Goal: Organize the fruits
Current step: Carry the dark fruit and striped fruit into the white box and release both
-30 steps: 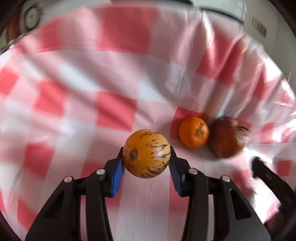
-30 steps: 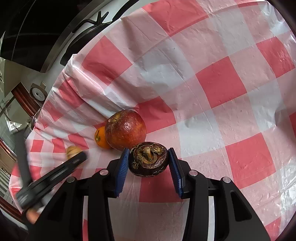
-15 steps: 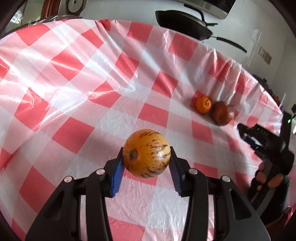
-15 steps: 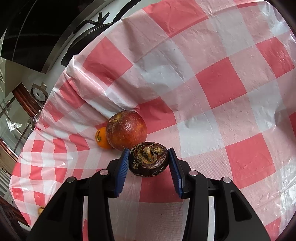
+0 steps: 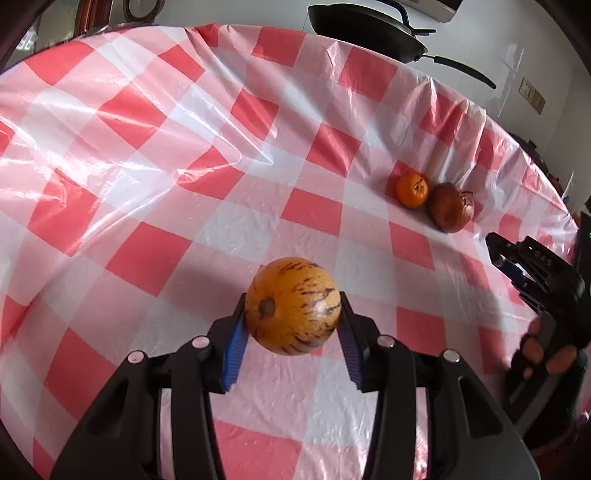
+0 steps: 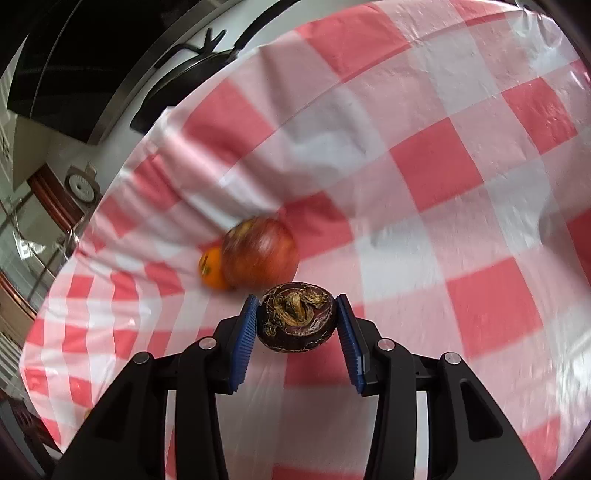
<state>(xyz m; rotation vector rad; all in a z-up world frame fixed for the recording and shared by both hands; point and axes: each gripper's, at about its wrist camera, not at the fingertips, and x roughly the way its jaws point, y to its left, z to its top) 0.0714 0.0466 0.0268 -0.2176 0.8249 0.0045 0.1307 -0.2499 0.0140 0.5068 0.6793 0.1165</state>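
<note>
Left wrist view: my left gripper (image 5: 292,325) was clamped on a melon (image 5: 292,305), a round orange fruit with dark streaks, its blue pads (image 5: 233,350) pressing both flanks. It hung above the red-and-white checked cloth (image 5: 147,184) and cast a shadow there. Far right on the cloth lay an orange (image 5: 412,190) and, touching its right side, a brownish-red apple (image 5: 451,208). My right gripper (image 5: 517,266) showed at the right edge, near the apple; from this side I could not tell what its jaws were doing. My fingers (image 5: 533,345) on its handle showed below it. A black pan (image 5: 365,29) sat beyond the far edge of the table.

Right wrist view: the frame was blurred away from the tool. My right gripper (image 6: 297,328) was closed on a dark purple mangosteen (image 6: 296,321), dried calyx facing the camera, blue pads (image 6: 243,343) on either side. I could not tell whether the fruit was touching the cloth (image 6: 443,166). Just beyond it, slightly left, sat the apple (image 6: 259,257), with the orange (image 6: 211,268) touching it on the left and partly hidden behind it. The pan (image 6: 177,88) lay past the cloth's far left edge.
</note>
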